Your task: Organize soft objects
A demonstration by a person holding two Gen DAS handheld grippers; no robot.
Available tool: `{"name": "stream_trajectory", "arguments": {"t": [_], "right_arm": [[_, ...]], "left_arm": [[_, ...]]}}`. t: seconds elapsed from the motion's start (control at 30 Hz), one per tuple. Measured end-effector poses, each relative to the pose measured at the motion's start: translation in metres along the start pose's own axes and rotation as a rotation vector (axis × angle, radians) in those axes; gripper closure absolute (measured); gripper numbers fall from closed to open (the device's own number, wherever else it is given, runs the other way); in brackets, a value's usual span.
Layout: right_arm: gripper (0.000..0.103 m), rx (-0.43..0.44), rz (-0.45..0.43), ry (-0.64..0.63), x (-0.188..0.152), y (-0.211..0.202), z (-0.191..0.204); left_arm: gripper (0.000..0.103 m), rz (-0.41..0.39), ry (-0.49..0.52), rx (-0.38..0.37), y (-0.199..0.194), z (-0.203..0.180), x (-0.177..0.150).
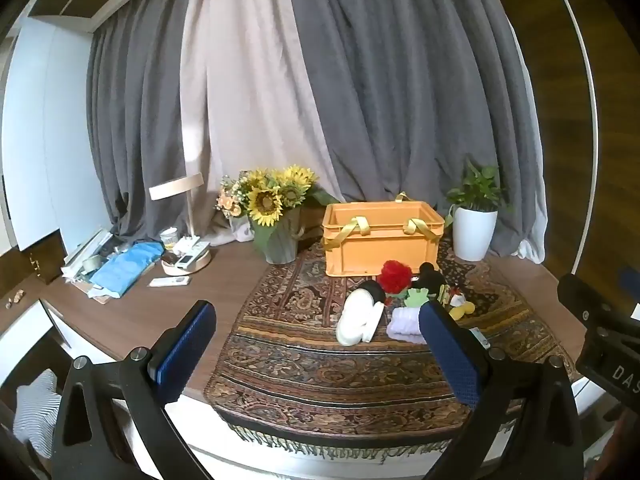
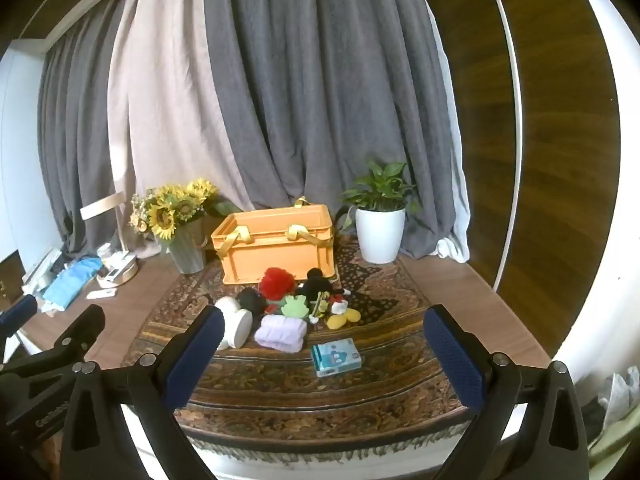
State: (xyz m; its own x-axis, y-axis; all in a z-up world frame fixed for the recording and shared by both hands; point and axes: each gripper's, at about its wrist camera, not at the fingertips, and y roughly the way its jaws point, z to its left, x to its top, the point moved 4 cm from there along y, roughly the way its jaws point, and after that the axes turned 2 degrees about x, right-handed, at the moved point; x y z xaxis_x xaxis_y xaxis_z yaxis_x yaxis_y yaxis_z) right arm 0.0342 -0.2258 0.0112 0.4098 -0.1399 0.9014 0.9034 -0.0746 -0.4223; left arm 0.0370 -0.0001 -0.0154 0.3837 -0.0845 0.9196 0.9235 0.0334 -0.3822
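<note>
An orange crate with yellow straps stands at the back of a patterned cloth. In front of it lies a pile of soft things: a white roll, a lilac towel, a red pompom, a black mouse plush, a green toy and a yellow toy. A blue tissue pack lies nearer. My left gripper and right gripper are open and empty, short of the pile.
Sunflowers in a grey vase stand left of the crate. A white potted plant stands right. A lamp, a remote tray and blue cloth clutter the left desk. Curtains hang behind.
</note>
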Motion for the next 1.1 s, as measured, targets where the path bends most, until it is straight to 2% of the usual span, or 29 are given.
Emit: {"name": "stream_trajectory", "arguments": {"t": [0.43, 1.1], "right_arm": [[0.002, 0.002, 0.007, -0.01, 0.0, 0.0, 0.009], [0.002, 0.013, 0.012, -0.004, 0.002, 0.0, -0.001]], "left_arm": [[0.0, -0.023, -0.016, 0.009, -0.003, 0.004, 0.004], [0.0, -0.013, -0.002, -0.001, -0.008, -0.004, 0.001]]}}
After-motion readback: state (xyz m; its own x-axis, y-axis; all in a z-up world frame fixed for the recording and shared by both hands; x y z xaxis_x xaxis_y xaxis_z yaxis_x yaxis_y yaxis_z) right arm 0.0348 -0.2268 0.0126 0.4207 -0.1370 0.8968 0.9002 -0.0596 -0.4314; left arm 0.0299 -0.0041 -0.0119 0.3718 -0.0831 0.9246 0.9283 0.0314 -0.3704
